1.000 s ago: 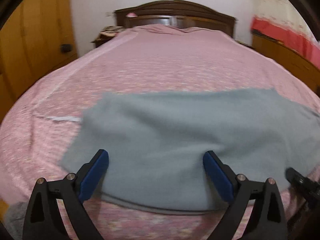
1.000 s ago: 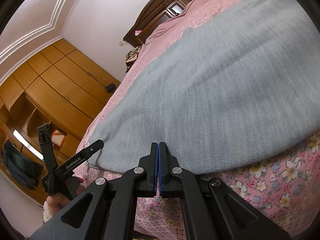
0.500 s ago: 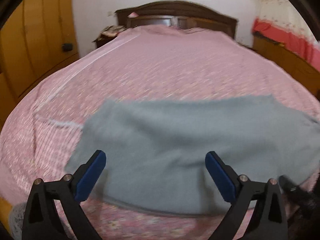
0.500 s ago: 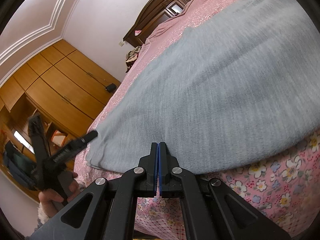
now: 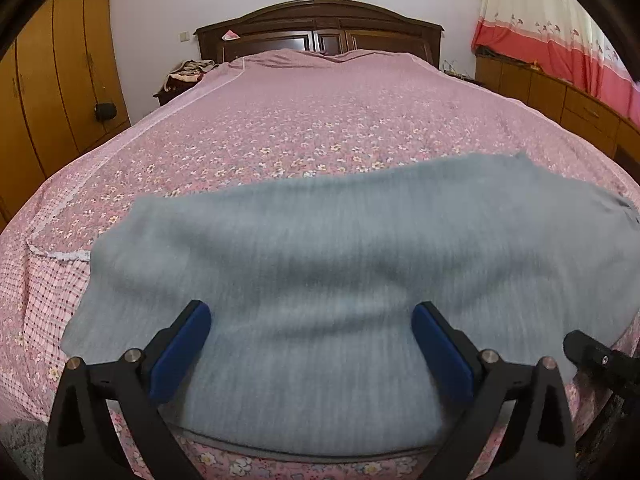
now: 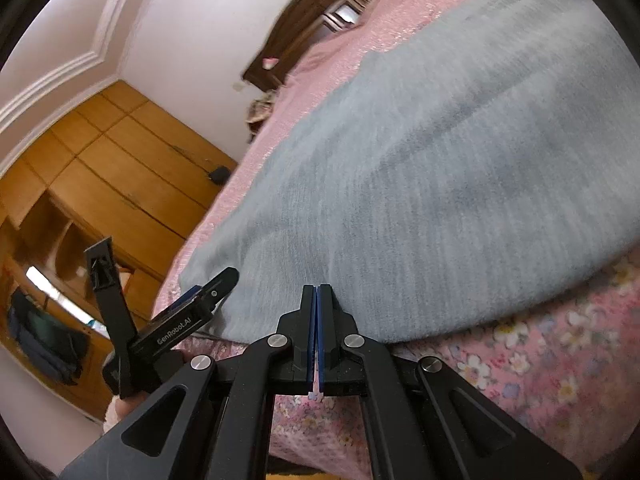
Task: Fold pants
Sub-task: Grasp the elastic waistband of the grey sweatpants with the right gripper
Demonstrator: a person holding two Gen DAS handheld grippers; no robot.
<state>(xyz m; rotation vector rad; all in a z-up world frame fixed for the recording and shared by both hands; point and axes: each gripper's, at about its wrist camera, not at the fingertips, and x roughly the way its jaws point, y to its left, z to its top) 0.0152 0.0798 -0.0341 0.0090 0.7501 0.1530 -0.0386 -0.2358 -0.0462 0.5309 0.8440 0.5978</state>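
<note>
Pants (image 5: pixel 340 280) lie flat on bed (image 5: pixel 320 128), mid-frame. Left claw (image 5: pixel 310 344) spread wide above the cloth; right claw (image 6: pixel 317 300) closed at its near hem, grip uncertain.

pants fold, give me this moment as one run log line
pants: grey, flat on bed | left gripper: open over near edge | right gripper: shut at near edge, grip unclear

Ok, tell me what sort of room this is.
A bedroom, most likely in a home: a wide bed under a pink floral cover, a dark wooden headboard against the wall, and a wooden wardrobe along one side.
</note>
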